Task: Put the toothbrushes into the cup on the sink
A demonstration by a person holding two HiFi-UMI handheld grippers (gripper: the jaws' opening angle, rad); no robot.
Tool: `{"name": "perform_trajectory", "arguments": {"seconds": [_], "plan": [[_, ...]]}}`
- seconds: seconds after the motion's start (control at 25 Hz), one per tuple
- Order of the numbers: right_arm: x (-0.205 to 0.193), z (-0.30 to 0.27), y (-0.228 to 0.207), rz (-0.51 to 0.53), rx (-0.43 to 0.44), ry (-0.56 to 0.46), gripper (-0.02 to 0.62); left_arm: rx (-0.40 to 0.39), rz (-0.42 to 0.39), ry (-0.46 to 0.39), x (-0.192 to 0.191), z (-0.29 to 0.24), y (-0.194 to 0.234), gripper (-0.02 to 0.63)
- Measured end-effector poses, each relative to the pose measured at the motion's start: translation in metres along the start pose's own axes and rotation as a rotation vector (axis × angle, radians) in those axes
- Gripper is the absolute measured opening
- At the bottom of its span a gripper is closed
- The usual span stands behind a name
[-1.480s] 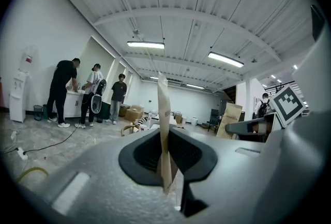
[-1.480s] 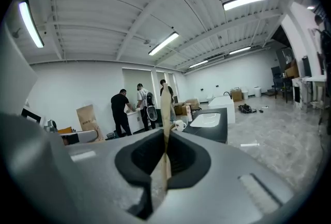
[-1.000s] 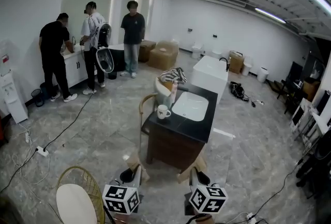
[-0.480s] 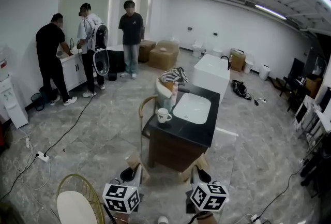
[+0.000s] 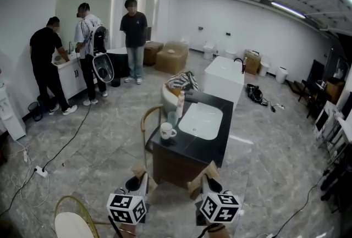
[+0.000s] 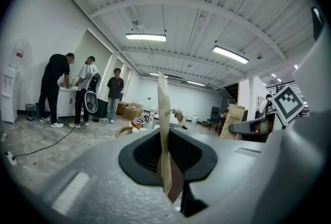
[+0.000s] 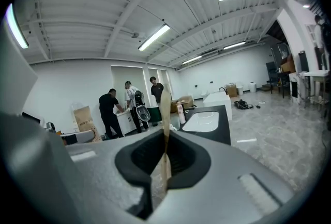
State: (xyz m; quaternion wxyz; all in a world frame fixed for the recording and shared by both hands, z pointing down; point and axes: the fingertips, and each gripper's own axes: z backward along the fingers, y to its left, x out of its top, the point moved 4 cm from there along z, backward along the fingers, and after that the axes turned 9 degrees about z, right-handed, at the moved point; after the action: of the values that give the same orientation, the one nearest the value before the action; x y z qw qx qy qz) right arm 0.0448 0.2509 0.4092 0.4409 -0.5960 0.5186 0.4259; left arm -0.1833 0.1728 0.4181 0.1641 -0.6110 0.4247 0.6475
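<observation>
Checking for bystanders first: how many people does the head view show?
3, all at the far left wall: a person in black bent at the white counter, a person in white beside them, a person in a dark T-shirt standing just right. Others may be hidden.

**Black sink worktop on a grey marbled floor**

The dark worktop [image 5: 191, 147] tops a brown cabinet that stands on the tiled floor [image 5: 99, 138], and a white oval basin [image 5: 201, 121] is sunk into its middle. Left of the basin, near the front left corner, a white cup [image 5: 166, 131] stands upright with its handle toward the basin. Just behind it is a small pale greenish tumbler [image 5: 172, 117], and behind that a tall pale bottle [image 5: 181, 104] stands upright.
</observation>
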Motion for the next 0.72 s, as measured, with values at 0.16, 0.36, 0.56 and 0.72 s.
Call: {"name": "perform_trajectory", "arguments": {"seconds": [0.16,0.36,0.56,0.72], "plan": [[0.004,-0.026,-0.025,-0.015,0.004,0.007,0.008,0.001,-0.015,0.0,0.005,-0.035,-0.004,0.034],[0.014,-0.055,-0.051,-0.03,0.016,0.007,0.008,0.01,-0.024,0.005,0.011,-0.073,-0.01,0.034],[0.018,-0.083,-0.077,-0.043,0.023,0.013,0.008,0.018,-0.031,0.013,0.012,-0.109,-0.012,0.034],[0.017,-0.101,-0.092,-0.053,0.034,0.026,0.008,0.026,-0.031,0.019,0.009,-0.129,-0.015,0.035]]}}
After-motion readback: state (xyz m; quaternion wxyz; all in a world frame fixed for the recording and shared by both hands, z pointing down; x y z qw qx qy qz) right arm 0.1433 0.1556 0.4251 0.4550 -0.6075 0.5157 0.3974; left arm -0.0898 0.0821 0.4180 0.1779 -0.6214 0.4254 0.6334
